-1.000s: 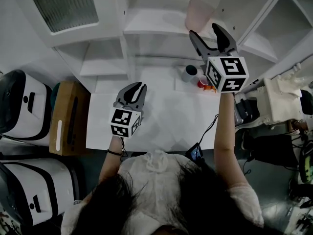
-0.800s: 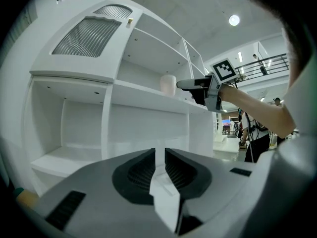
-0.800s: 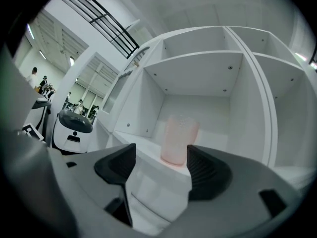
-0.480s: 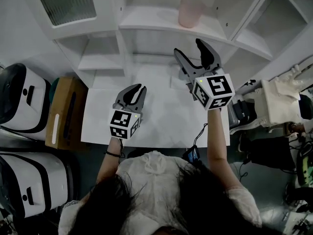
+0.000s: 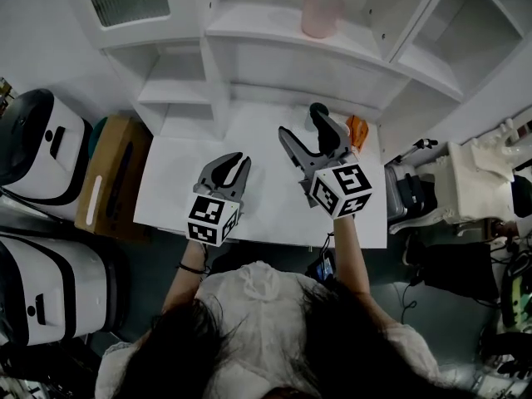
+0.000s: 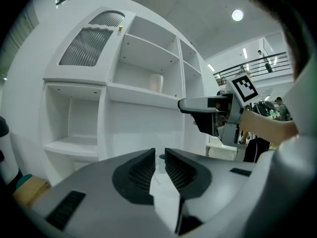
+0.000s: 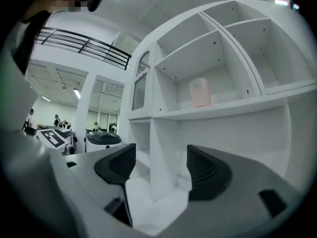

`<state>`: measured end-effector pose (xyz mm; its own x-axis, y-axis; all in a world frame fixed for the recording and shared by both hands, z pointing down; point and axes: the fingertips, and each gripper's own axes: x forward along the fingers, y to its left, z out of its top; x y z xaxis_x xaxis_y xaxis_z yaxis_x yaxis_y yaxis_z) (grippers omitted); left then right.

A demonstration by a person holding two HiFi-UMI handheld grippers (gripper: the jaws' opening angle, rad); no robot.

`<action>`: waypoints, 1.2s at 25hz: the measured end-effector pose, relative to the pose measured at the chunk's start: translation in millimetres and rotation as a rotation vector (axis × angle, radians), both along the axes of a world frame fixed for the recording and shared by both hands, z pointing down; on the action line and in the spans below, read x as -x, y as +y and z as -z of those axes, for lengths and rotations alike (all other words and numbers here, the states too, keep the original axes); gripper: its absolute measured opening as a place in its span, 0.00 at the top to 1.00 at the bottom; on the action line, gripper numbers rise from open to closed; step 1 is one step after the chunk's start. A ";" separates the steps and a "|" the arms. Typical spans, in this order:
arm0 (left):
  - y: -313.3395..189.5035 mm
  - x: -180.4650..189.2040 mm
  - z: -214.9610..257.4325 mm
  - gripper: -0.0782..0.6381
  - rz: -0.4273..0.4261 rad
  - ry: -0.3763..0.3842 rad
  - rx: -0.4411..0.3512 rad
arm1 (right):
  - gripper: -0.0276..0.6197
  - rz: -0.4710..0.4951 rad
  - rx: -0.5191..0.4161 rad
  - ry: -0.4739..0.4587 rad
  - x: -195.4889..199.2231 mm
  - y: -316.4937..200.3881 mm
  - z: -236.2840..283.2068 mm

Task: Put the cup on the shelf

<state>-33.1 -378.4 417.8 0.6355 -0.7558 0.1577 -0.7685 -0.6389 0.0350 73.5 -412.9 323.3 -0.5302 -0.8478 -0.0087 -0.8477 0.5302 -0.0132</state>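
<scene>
A pale pink cup (image 5: 322,11) stands upright on the upper white shelf (image 5: 266,32), free of both grippers. It also shows in the left gripper view (image 6: 156,83) and the right gripper view (image 7: 200,92). My right gripper (image 5: 302,125) hangs over the white table (image 5: 183,198), well below the cup, jaws wide open and empty. The same gripper (image 7: 159,165) faces the shelf unit. Low over the table's near left part, my left gripper (image 5: 229,161) is empty; its jaws (image 6: 159,158) are nearly together.
The shelf unit has several open compartments (image 5: 179,94). An orange object (image 5: 357,129) lies at the table's back right. A brown box (image 5: 112,177) and white machines (image 5: 37,160) stand to the left, with white equipment (image 5: 474,181) on the right.
My right gripper has drawn back from the shelf and down toward the table, still open. The pink cup stays on the shelf. The left gripper has barely moved.
</scene>
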 end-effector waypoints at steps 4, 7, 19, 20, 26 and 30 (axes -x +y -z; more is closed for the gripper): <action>25.0 -10.6 -6.7 0.79 0.010 -0.005 0.016 | 0.45 0.029 0.036 -0.049 -6.6 32.6 -23.8; 41.5 -18.0 -9.4 0.79 0.018 -0.003 0.021 | 0.67 -0.021 0.044 -0.101 -21.6 53.5 -36.6; 121.0 -59.1 -28.2 0.79 0.034 -0.007 0.057 | 0.70 0.015 0.147 -0.124 -47.2 148.8 -92.9; 129.3 -62.2 -30.4 0.79 0.034 -0.010 0.061 | 0.70 0.024 0.152 -0.121 -46.7 157.1 -96.7; 170.0 -70.4 -41.9 0.79 0.056 -0.033 0.087 | 0.71 0.057 0.182 -0.116 -46.8 193.5 -115.6; 183.1 -64.8 -37.7 0.79 0.096 -0.034 0.068 | 0.72 0.062 0.191 -0.131 -48.3 207.3 -120.2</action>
